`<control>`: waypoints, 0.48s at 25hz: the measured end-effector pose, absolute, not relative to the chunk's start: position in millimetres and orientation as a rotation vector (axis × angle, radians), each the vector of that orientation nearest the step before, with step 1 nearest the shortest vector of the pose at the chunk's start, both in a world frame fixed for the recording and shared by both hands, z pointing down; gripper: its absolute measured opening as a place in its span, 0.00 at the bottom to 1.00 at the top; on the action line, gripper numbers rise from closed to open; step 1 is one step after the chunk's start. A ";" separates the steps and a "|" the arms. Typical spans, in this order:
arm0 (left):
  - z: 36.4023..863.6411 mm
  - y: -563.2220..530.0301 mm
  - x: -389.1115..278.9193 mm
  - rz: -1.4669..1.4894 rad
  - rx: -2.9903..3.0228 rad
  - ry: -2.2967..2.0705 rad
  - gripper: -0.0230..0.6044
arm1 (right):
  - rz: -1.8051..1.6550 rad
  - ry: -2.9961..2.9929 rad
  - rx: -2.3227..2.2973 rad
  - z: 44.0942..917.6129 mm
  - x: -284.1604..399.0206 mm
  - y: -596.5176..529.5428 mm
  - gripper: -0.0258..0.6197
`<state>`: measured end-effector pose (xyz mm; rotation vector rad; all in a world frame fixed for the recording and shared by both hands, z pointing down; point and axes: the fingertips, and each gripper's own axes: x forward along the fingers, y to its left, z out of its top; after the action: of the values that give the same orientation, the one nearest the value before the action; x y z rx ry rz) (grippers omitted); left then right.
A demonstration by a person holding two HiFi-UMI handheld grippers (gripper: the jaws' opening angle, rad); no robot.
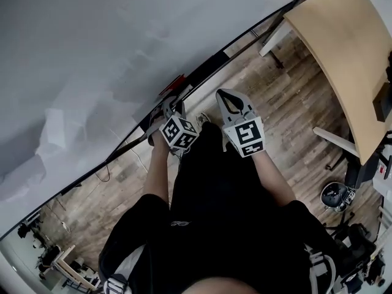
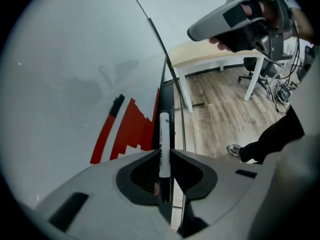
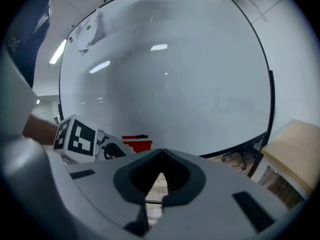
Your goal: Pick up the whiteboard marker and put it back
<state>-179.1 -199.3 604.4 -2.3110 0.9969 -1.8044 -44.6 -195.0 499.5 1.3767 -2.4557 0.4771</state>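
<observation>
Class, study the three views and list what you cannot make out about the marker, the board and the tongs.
1. The marker: its lower end is hidden between the left tongs in the left gripper view, and its print is too small to read.
2. Head view: the marker is lost behind those tongs.
3. The red shape on the whiteboard: its bottom is covered by the tongs in the left gripper view, so what it is stays unclear.

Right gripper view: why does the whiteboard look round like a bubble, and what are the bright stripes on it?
Right gripper view: the wide lens bends the whiteboard into a bulge; the stripes are lamps' glare. Head view: its bottom edge runs nearly straight. Left gripper view: the marker looks sharp.
</observation>
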 end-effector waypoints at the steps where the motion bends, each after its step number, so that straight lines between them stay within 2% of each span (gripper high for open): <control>1: 608.5 -199.1 -179.9 -1.818 -2.302 0.986 0.14 | 0.477 -2.452 1.379 499.3 -43.2 -194.2 0.04; 12: 630.5 -200.3 -183.6 -1.923 -2.296 0.942 0.14 | 0.484 -2.442 1.373 498.2 -36.2 -190.9 0.04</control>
<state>-183.6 -200.3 630.5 -2.2964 0.9423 -1.9228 -36.2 -190.9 498.2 1.3732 -2.4418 0.4836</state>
